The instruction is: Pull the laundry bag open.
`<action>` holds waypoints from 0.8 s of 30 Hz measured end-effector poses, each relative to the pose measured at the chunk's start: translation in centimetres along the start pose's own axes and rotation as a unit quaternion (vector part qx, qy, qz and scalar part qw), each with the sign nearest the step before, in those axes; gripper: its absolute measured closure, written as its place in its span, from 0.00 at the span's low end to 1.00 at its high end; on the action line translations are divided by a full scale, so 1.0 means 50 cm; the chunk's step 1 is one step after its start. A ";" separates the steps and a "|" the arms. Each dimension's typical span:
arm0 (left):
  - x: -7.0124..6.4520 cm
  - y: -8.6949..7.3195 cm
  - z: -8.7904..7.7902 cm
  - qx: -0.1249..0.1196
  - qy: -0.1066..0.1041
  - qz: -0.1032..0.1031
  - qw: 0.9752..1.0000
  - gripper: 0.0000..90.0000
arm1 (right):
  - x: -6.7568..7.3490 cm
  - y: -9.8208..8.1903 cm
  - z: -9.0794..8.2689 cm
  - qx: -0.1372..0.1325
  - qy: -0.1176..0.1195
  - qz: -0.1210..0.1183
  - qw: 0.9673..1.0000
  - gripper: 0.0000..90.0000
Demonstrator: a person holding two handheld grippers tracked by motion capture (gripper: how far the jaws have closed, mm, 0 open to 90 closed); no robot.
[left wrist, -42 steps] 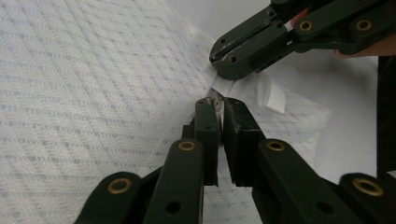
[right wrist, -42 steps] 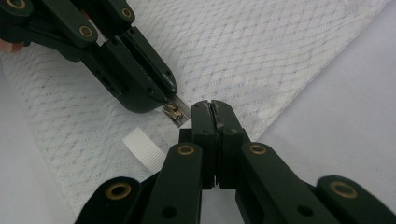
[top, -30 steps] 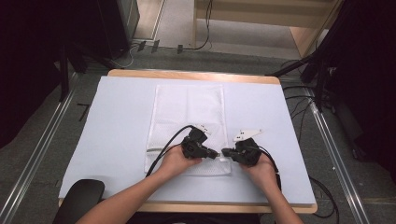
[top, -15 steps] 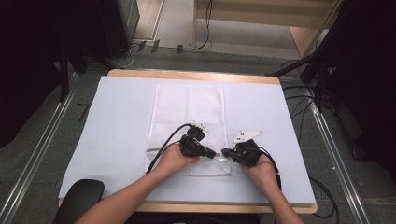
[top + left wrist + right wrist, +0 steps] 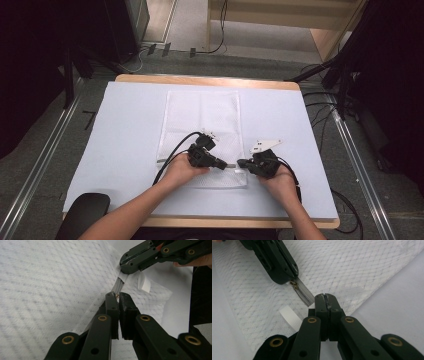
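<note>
White mesh laundry bag [image 5: 202,120] lies flat on the pale blue table cover [image 5: 125,130], its zipper [image 5: 304,293] running along the near edge, closest to the person.

Right gripper [image 5: 243,163]: jaws fully closed, pinching the end of the zipper at the bag's near right corner, next to the white ribbon loop [image 5: 290,317]. It acts as the anchor.

Left gripper [image 5: 225,165]: jaws closed almost to touching, clamped on the brass zipper pull [image 5: 294,285], a short stretch of zipper tape away from the right gripper.

Progress, as judged: both grips are set and the pull sits very near the anchored end of the zipper. Whether the teeth behind the pull are joined or parted I cannot tell, so the direction of the work stays uncertain. If the bag is being closed, only the last short stretch remains; if opened, nearly the whole run toward the bag's near left corner remains.

Against the earlier high view: the left gripper has shifted slightly along the zipper toward the right gripper. The right gripper and the bag have stayed put.
</note>
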State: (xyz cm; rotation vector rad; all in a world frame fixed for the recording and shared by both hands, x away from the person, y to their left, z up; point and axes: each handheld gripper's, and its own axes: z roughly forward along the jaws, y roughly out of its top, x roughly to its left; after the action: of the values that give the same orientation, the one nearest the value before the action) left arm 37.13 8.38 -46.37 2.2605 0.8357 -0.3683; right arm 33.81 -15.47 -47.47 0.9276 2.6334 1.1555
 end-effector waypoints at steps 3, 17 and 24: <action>0.001 -0.005 -0.006 0.000 0.003 -0.002 1.000 0.98 | -0.001 0.001 0.000 0.001 0.001 -0.001 1.000 1.00; 0.015 -0.021 -0.050 0.003 0.006 -0.011 1.000 0.98 | -0.004 0.005 0.000 0.008 0.009 -0.008 1.000 1.00; 0.019 -0.029 -0.072 0.004 0.007 -0.013 1.000 0.98 | -0.005 0.003 0.000 0.007 0.012 -0.006 1.000 1.00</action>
State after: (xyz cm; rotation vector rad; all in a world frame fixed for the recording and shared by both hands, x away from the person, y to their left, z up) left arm 36.99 12.10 -44.97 2.2648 0.8734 -0.3679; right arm 34.08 -15.54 -47.40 0.9037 2.6650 1.1546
